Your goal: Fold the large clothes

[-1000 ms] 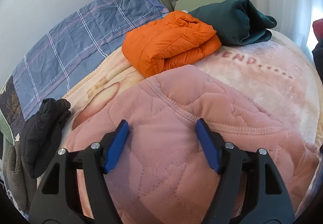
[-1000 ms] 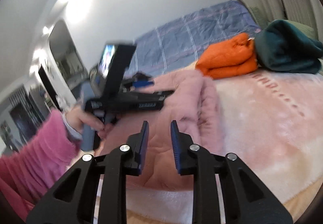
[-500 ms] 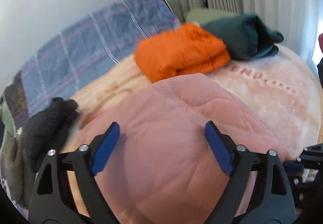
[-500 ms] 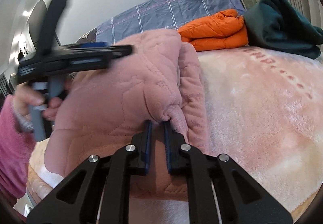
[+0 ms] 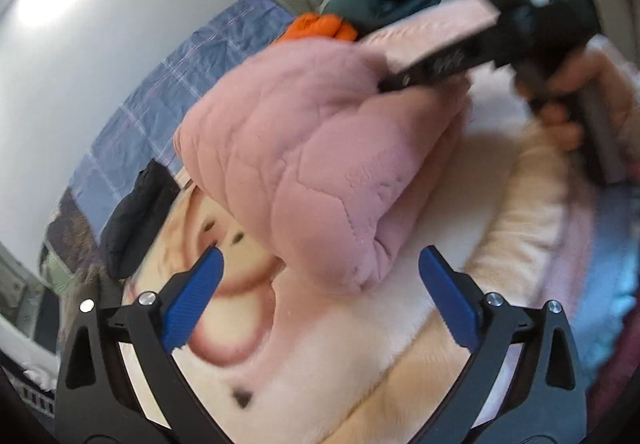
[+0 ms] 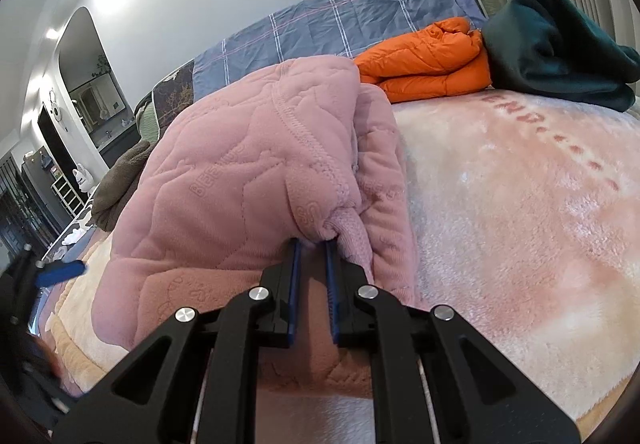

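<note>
A folded pink quilted garment (image 6: 248, 180) lies on the plush blanket (image 6: 520, 204); it also shows in the left wrist view (image 5: 320, 164), one end raised off the blanket. My right gripper (image 6: 311, 244) is shut on a bunched edge of the pink garment and lifts it. In the left wrist view the right gripper's black body (image 5: 480, 52) and the hand holding it reach into the garment from the right. My left gripper (image 5: 320, 276) is open and empty, just in front of the garment's lower end.
A folded orange jacket (image 6: 428, 60) and a dark green garment (image 6: 560, 48) lie at the far side of the bed. A black garment (image 5: 136, 220) lies at the left. A blue plaid cover (image 6: 340, 24) runs along the wall.
My right gripper has closed on the pink garment's edge and raised it. My left gripper has let go, opened wide and pulled back and down to the garment's near end.
</note>
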`<act>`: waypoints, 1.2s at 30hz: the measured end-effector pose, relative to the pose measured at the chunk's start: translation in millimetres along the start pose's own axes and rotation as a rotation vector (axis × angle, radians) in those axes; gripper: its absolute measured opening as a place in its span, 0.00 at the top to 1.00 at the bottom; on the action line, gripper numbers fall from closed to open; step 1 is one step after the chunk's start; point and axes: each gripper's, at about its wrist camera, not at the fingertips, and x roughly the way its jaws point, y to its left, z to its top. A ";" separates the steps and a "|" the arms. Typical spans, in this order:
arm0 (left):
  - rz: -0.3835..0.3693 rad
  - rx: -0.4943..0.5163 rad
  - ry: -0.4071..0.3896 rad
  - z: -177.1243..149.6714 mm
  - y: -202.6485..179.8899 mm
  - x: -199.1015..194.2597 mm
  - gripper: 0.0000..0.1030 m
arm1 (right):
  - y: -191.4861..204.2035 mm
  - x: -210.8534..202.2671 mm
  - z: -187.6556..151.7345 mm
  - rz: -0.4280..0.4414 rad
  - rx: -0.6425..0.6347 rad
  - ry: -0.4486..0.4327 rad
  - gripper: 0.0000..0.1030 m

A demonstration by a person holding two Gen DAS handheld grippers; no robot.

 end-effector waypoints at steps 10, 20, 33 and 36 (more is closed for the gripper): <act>0.319 -0.110 0.068 -0.6 18.9 40.3 0.02 | -4.6 -0.7 -2.0 -0.012 0.032 -0.010 1.00; 0.065 -0.122 0.088 -9.3 26.2 8.7 0.28 | -9.3 -3.3 -3.0 0.055 0.060 0.003 1.00; -0.062 -0.306 -0.215 99.1 124.5 4.5 0.59 | 1.7 -7.7 -6.0 0.006 0.019 -0.006 1.00; -0.099 -0.329 -0.161 136.6 145.4 60.7 0.59 | 3.3 -7.3 -6.5 0.001 0.016 -0.006 1.00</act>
